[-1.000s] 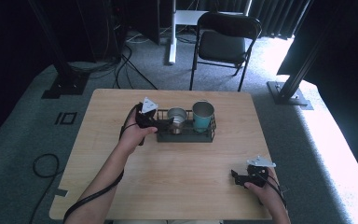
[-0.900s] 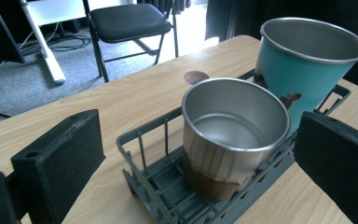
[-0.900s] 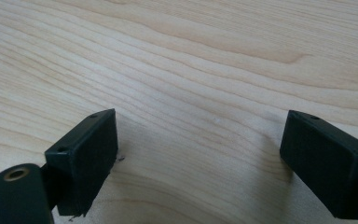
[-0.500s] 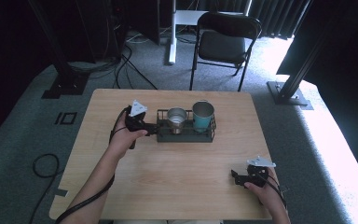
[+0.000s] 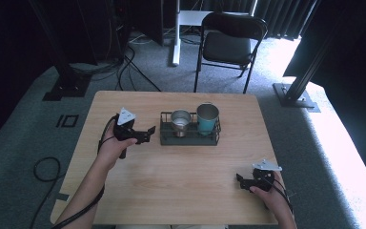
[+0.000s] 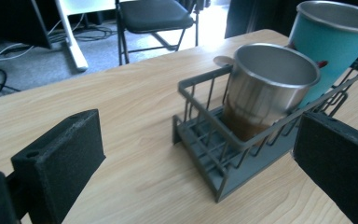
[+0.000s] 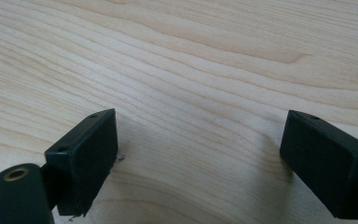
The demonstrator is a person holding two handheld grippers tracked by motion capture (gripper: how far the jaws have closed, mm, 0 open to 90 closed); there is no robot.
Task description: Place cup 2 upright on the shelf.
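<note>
Pale wood grain is running across the table (image 5: 171, 176) in the high view, and on it the dark wire rack (image 5: 189, 136) is lying with its long axis left to right, well toward the far edge. Inside it a bare steel cup (image 5: 180, 121) and a teal cup (image 5: 207, 117) are standing upright side by side. Your left gripper (image 5: 145, 131) is now sitting just left of the rack with its jaws spread wide, gripping nothing; a second ago it was up against the rack's left end. Your right gripper (image 5: 242, 181) is resting near the front right corner, unmoved.

In the left gripper view, the blocky matte pads (image 6: 58, 161) are framing the rack (image 6: 205, 135) without touching it, its short end facing you.

In the right gripper view, your right gripper (image 7: 200, 156) is gaping wide over bare wood (image 7: 191, 60), empty
</note>
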